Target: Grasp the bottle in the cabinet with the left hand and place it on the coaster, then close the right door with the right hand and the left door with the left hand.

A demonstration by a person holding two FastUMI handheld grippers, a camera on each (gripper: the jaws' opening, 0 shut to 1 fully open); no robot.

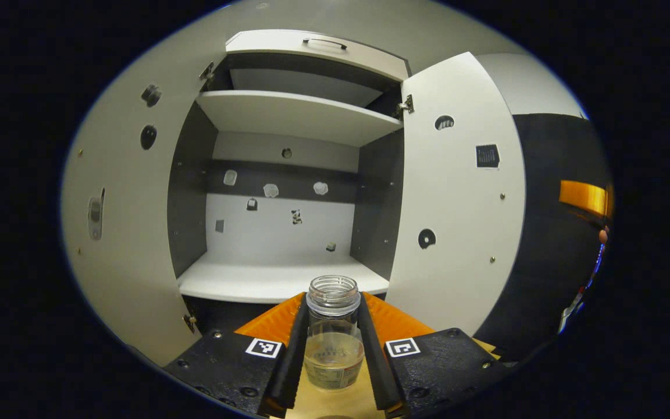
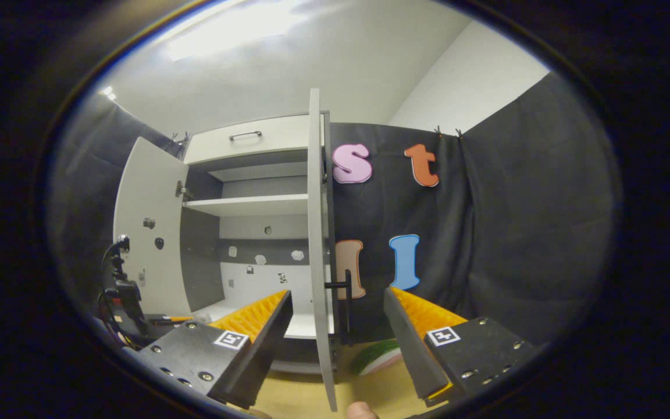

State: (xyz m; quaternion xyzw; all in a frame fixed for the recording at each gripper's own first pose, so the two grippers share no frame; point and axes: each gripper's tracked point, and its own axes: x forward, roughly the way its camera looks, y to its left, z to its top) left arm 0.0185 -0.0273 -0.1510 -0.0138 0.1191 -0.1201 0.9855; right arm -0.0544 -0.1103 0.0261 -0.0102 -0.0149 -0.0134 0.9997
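The left claw (image 1: 333, 349) is closed on the bottle (image 1: 334, 331), both fingers pressing its clear sides below the threaded, capless neck. The bottle hangs in front of the cabinet (image 1: 288, 192), below its lower shelf (image 1: 242, 279) and over the pale wooden desk (image 1: 335, 398) — so it is out of the cabinet and, as I judge it, the carry to the coaster is the step in hand. The bottle holds a little clear liquid; its label is too blurred to read.

The right claw (image 2: 335, 343) stands open, gripping nothing, its fingers either side of the edge of the right door (image 2: 315, 233), which swings wide from the cabinet. The door's dark handle (image 2: 344, 302) sits between the fingers' tips. A green-edged disc near the foot of that door, low on the desk, is probably the coaster (image 2: 377, 356).

Next the bottle must be lowered upright onto the coaster and released — then the right door pushed shut, then the left door (image 1: 120, 233). Square black-and-white markers sit on the claws; nothing on them can be read.
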